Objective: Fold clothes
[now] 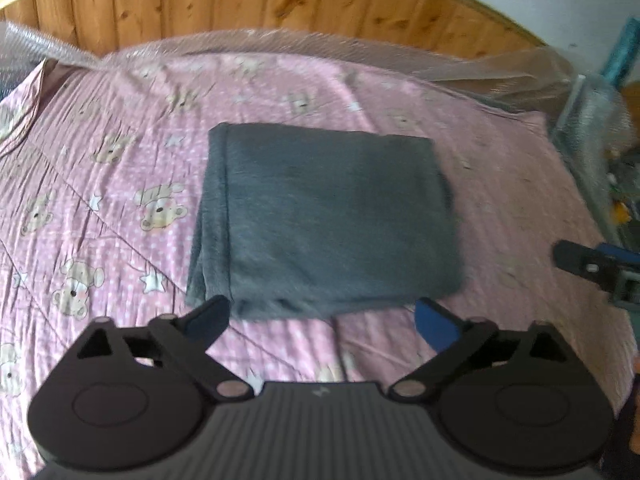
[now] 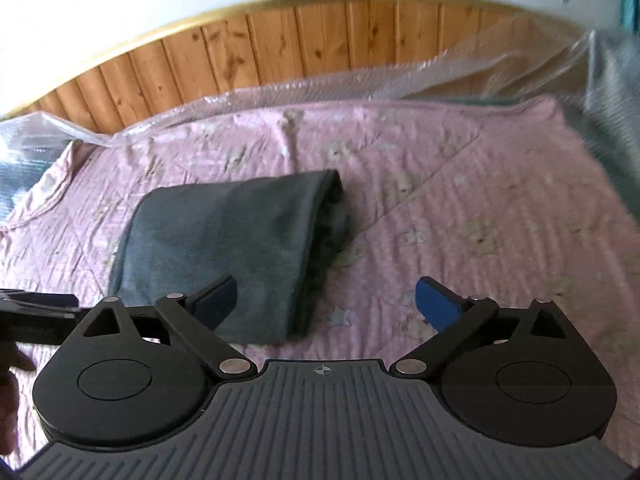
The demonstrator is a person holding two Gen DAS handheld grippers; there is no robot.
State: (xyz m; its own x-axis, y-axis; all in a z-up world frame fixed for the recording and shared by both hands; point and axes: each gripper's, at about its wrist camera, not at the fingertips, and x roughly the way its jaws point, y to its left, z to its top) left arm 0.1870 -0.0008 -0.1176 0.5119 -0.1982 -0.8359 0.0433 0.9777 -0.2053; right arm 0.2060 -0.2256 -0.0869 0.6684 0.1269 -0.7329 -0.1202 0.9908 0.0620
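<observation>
Grey and folded into a neat, thick rectangle, the garment (image 1: 328, 220) lay flat in the middle of the pink quilt (image 1: 100, 200), while both the left gripper (image 1: 322, 320) and right gripper (image 2: 326, 300) hung above it spread wide, holding nothing.

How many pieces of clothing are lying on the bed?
1: a grey folded garment in the middle of the pink bedspread. Others may lie outside the views.

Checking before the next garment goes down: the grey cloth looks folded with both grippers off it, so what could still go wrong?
1. The grey cloth shows loose layers along its right edge, which may slump.
2. The open left gripper hangs near its front hem and might snag it.
</observation>
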